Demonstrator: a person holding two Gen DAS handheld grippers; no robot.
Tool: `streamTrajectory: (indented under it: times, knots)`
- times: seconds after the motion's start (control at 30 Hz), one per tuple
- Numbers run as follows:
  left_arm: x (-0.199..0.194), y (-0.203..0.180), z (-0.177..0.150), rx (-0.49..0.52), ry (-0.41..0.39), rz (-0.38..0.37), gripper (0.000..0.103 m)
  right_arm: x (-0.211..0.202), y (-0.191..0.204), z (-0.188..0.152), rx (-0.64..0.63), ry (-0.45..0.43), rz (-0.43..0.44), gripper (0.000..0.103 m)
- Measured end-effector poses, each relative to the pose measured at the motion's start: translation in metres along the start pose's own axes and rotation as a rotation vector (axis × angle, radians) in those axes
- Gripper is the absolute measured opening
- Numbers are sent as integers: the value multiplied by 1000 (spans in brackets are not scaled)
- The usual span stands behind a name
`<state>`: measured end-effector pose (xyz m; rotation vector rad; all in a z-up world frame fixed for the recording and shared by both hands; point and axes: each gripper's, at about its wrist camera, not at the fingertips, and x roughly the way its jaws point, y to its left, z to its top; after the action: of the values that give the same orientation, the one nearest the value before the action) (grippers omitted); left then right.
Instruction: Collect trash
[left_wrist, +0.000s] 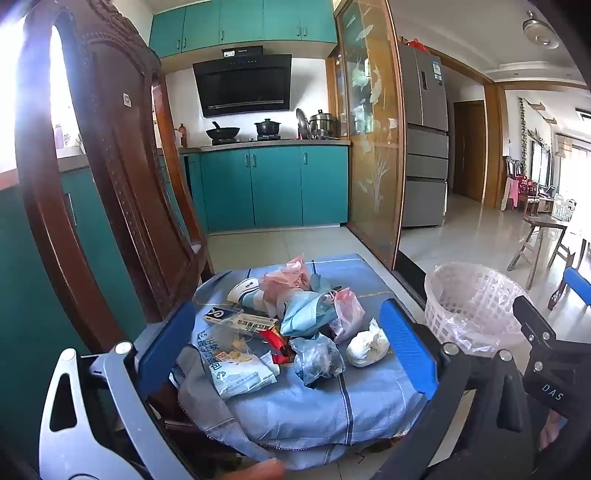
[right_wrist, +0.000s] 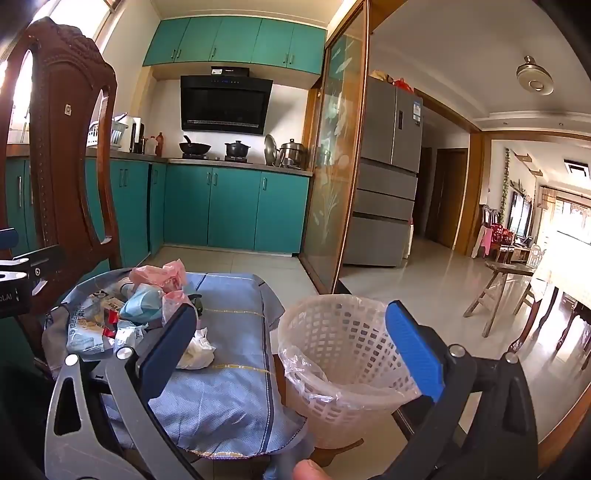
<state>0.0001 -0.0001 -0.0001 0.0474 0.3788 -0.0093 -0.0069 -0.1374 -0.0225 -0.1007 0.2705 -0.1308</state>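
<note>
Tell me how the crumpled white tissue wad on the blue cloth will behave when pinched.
The white tissue wad looks soft and crumpled, so it will probably squash flat. It seems very light. Its lumpy shape makes rolling unlikely.

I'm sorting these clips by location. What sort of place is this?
A home kitchen opening onto a living area, most likely: teal cabinets, a range hood over a stove with pots, and a tall fridge.
</note>
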Motion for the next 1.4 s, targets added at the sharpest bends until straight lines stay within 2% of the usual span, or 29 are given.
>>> streamTrajectory:
  times: [0.9, 1.4]
  knots:
    - [3, 10, 1, 5, 2, 3, 100, -4, 2, 1, -17, -5, -7, 100]
    - [-3, 3, -4, 6, 1, 4, 100, -5, 1, 2, -16, -6, -7, 100]
